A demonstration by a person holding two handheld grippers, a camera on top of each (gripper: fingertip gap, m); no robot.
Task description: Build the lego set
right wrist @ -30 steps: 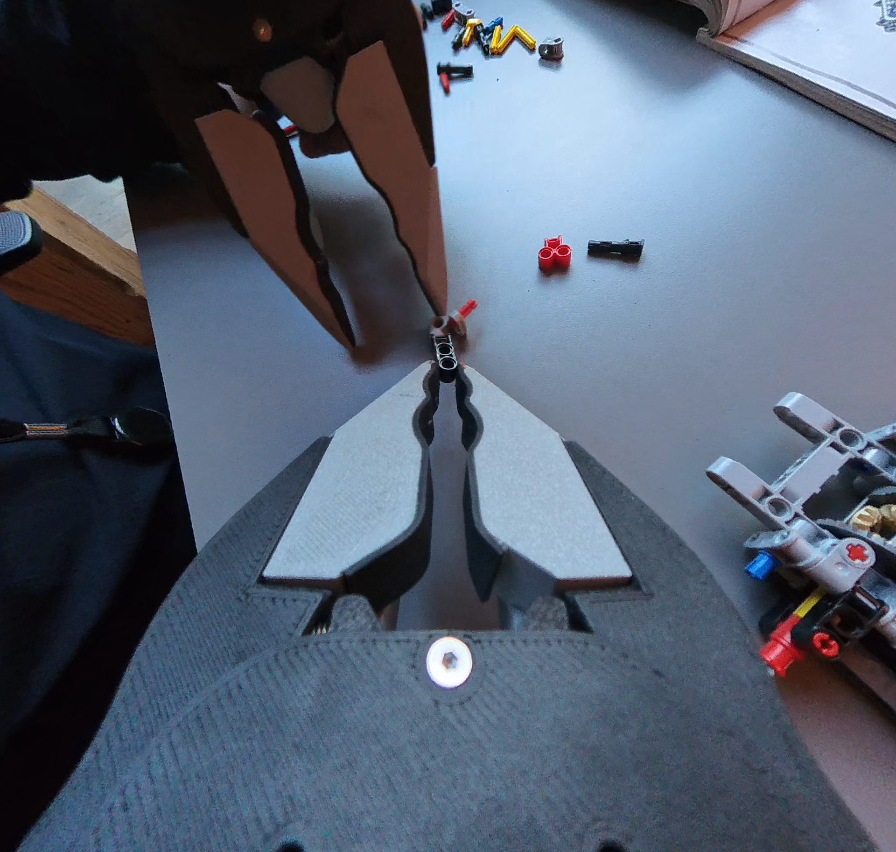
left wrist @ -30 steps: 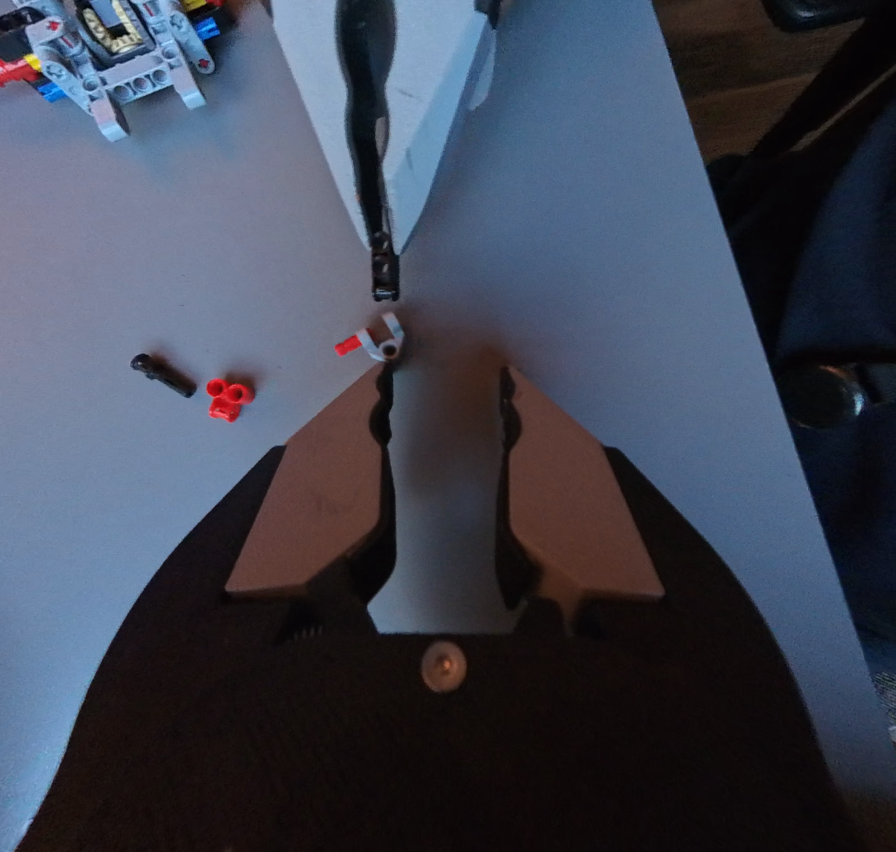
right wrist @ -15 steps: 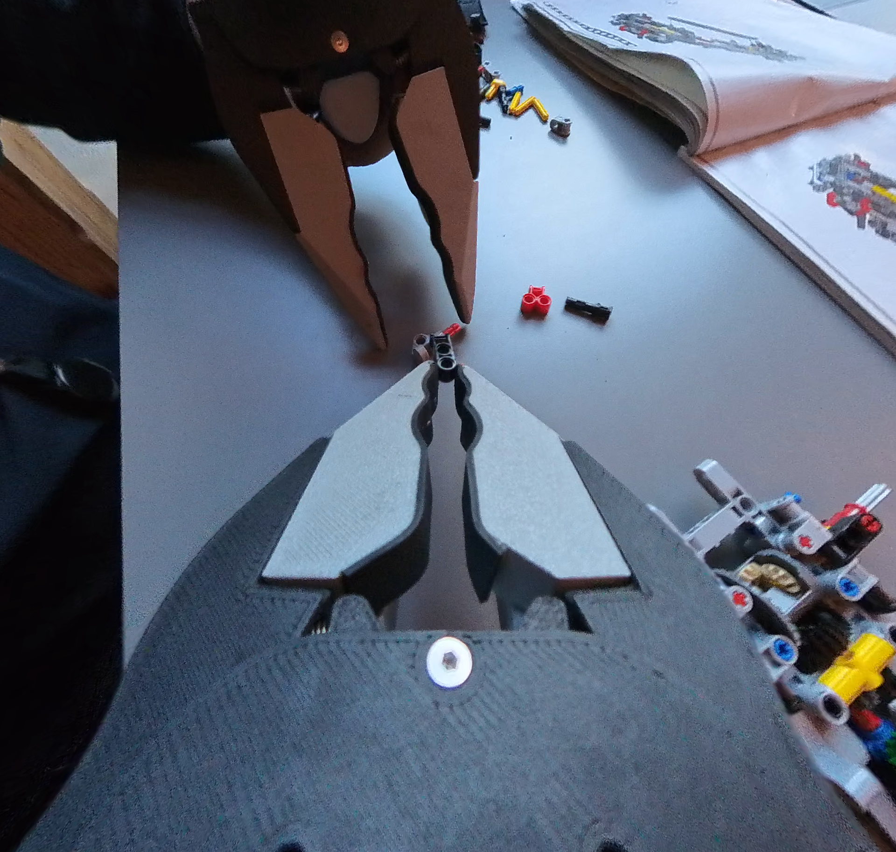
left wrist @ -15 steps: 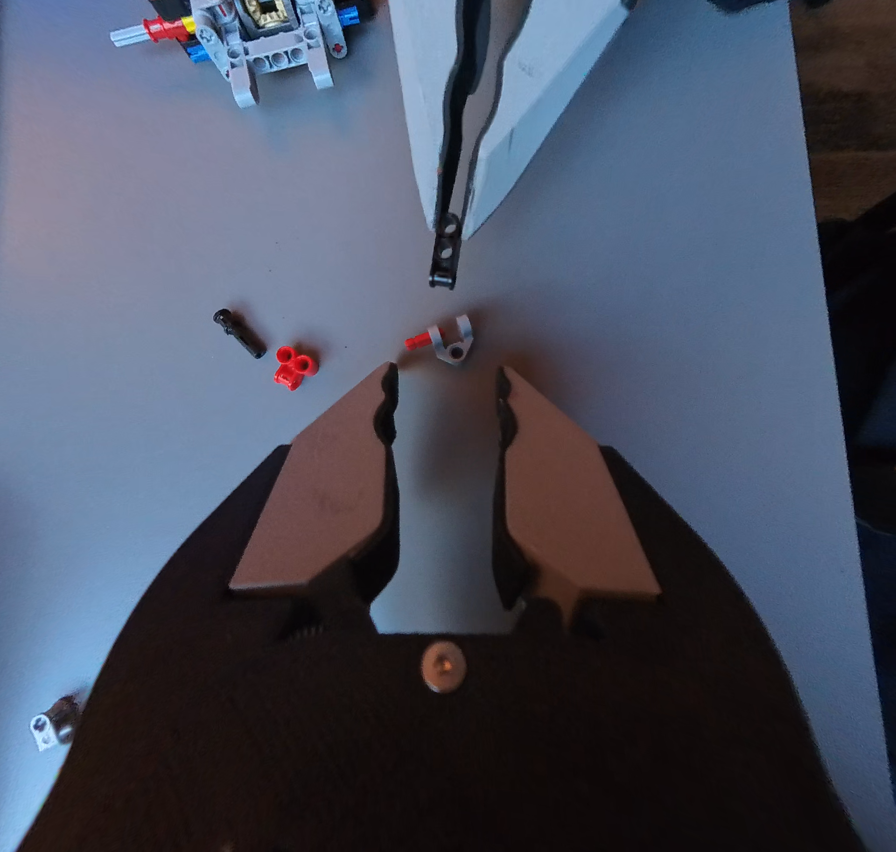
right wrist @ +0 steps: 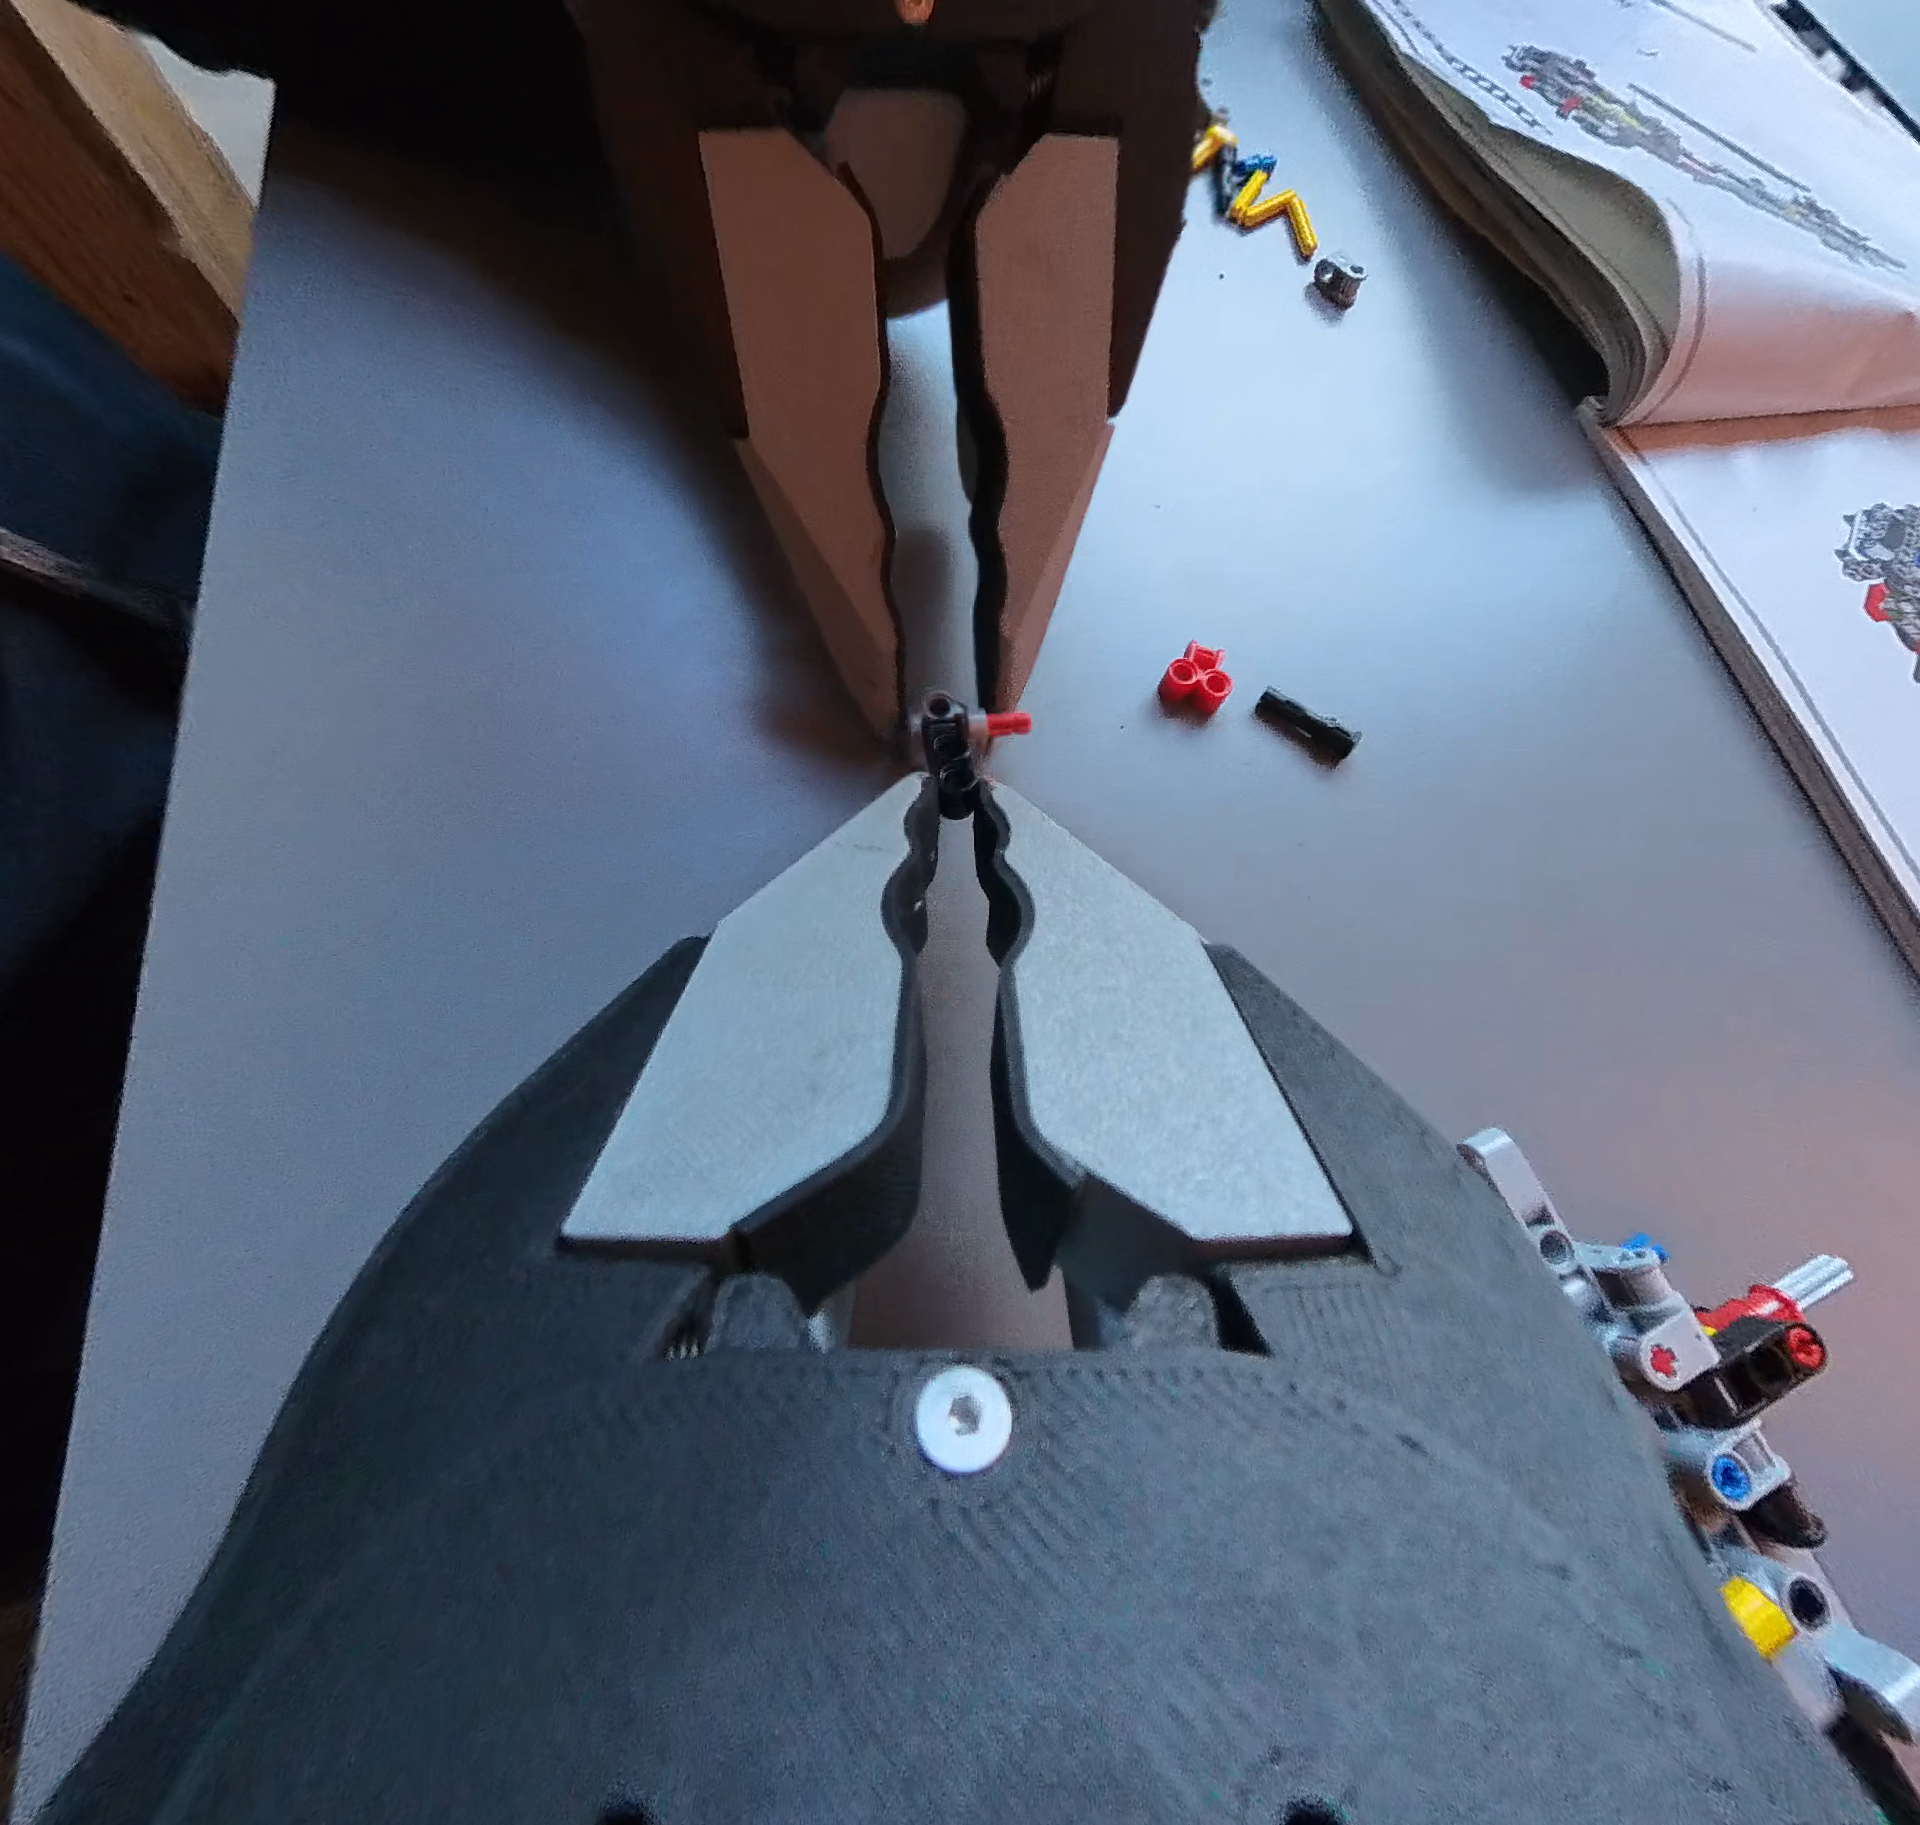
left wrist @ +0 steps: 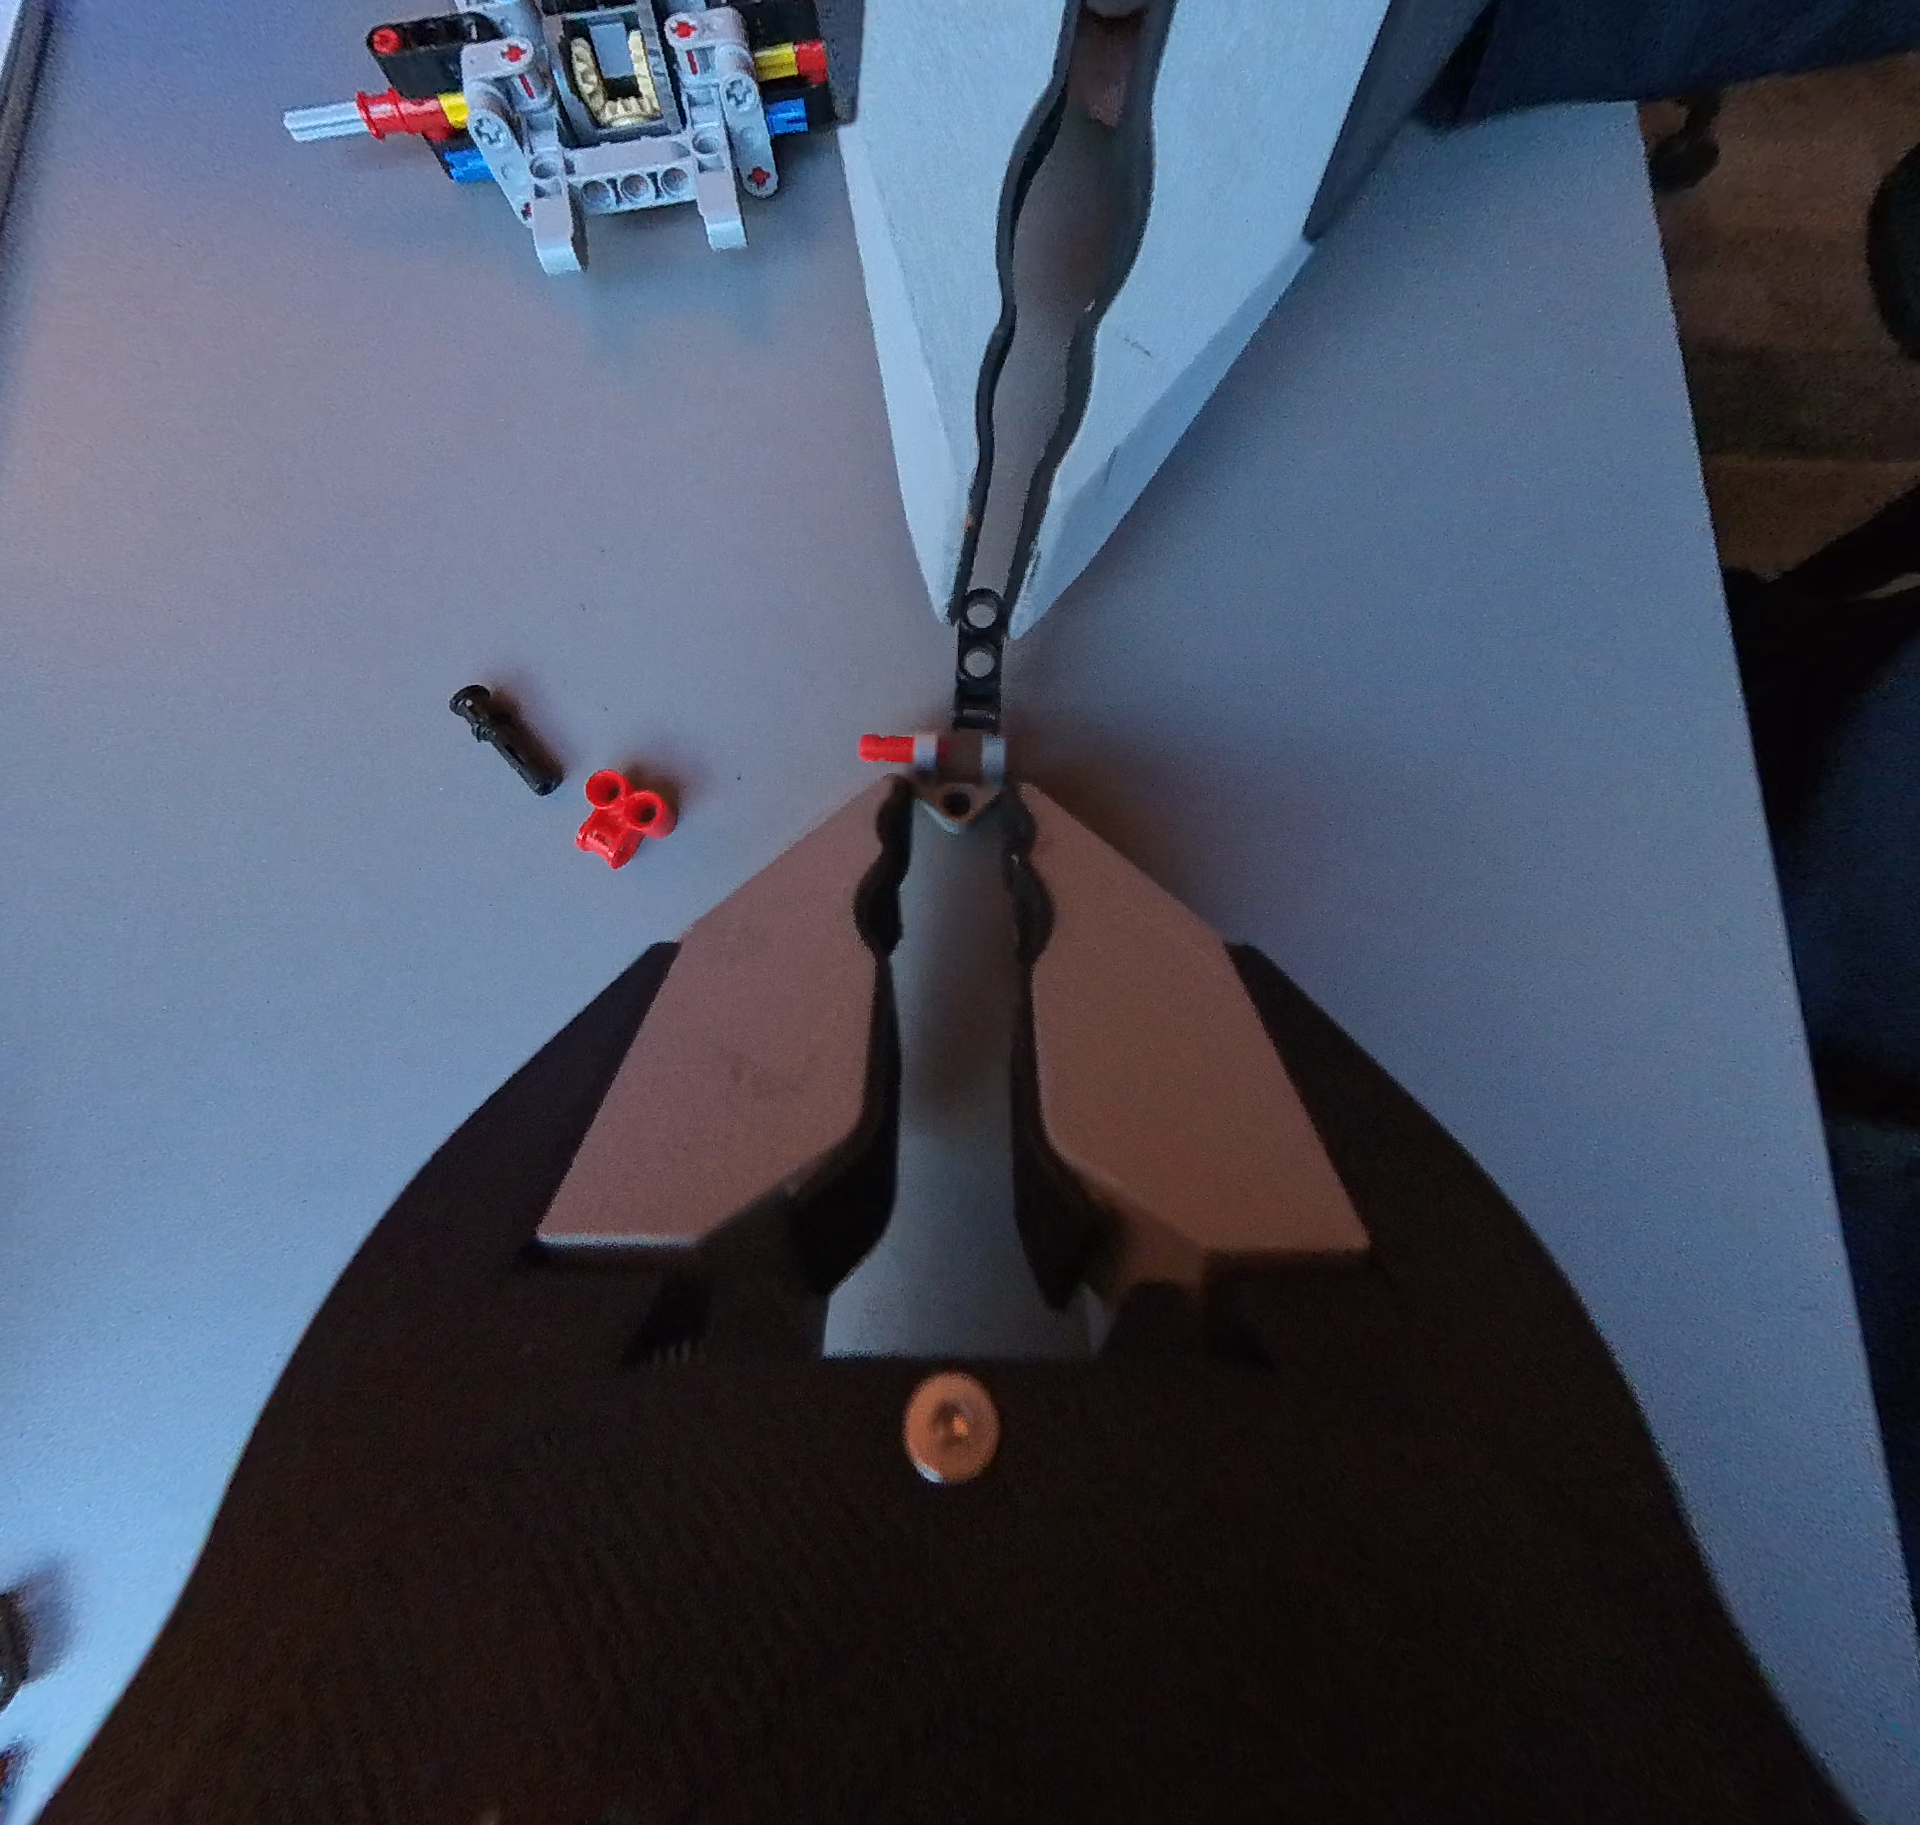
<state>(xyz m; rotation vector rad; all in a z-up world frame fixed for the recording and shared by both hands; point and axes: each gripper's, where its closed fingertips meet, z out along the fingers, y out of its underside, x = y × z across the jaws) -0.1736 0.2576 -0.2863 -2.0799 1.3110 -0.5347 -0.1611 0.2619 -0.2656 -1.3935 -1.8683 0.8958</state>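
1. Mid-table, between the two grippers: small grey bracket [left wrist: 958, 801] w/ a red pin [left wrist: 885, 747] sticking out one side, resting on the grey table [left wrist: 312, 528].
2. Left gripper [left wrist: 958, 807]: tips closed in on the grey bracket, clamped on its base.
3. Right gripper [right wrist: 952, 801]: jaws together on a short black beam [right wrist: 948, 767] w/ holes; beam's far end meets the bracket's fork.
4. Just beside, same side as the pin: red connector [left wrist: 621, 817], then a black pin [left wrist: 506, 740], both loose on the table.
5. Farther off: part-built model [left wrist: 613, 82], grey w/ yellow, blue, red bits.
6. Right wrist view also shows an open instruction book [right wrist: 1621, 217] and a scatter of small parts [right wrist: 1262, 201] near it.
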